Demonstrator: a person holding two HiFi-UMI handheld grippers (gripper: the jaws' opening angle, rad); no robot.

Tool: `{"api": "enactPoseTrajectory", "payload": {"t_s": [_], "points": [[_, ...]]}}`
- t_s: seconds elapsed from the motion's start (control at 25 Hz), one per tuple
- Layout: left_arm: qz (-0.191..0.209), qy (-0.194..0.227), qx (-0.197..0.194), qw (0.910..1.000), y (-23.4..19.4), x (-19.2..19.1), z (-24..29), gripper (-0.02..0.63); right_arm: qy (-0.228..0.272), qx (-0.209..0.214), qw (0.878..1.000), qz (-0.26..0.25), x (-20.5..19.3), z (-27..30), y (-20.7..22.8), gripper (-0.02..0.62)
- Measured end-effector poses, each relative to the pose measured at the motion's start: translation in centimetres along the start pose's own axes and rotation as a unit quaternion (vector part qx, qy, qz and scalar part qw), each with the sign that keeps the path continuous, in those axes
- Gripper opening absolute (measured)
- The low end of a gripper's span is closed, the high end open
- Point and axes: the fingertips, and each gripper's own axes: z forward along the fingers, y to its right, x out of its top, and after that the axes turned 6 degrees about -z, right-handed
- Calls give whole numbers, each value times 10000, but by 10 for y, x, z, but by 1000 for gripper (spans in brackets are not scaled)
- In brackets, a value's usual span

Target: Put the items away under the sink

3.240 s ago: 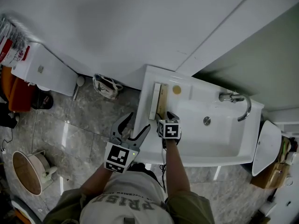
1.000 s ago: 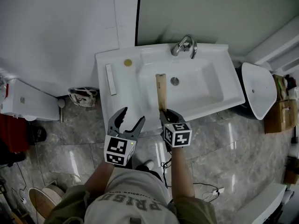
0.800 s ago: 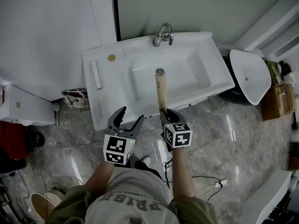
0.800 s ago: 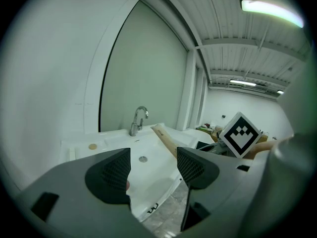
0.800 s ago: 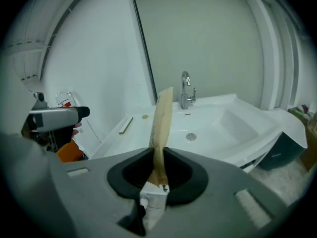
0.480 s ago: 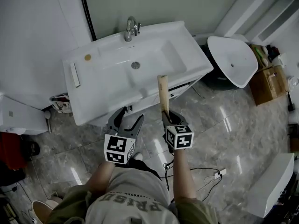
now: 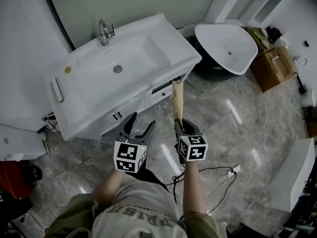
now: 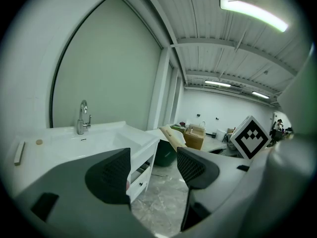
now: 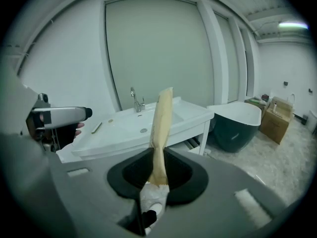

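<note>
Over floor (image 7: pixel 237 133), right fingers (image 9: pixel 190 177) pinch tan packet (image 7: pixel 177 100); left fingers (image 8: pixel 111 175) gape.

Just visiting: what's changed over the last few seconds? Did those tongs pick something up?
The right tongs lifted the tan stick off the sink counter and carried it away; they now hold it over the floor by the cabinet, the person having stepped back. Unchanged: left tongs open and empty; white bar and small round disc on the counter.
</note>
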Motion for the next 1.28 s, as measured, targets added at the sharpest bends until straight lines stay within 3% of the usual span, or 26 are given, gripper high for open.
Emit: {"api": "enactPoseTrajectory", "payload": {"t_s": [0.28,0.56,0.88,1.28], "points": [[53,-172,-212,9996,27,-3,52,279,41,-207,9996,161,-3,-7,48,66],[13,-256,-97,9996,40,1,118,281,-170,-164,9997,-23,-10,14,108,66],[-25,-147,243,9996,55,21,158,282,-137,224,9992,-289,15,43,152,66],[-157,-32,769,9969,58,22,171,284,-47,625,9958,-662,24,69,180,66]]}}
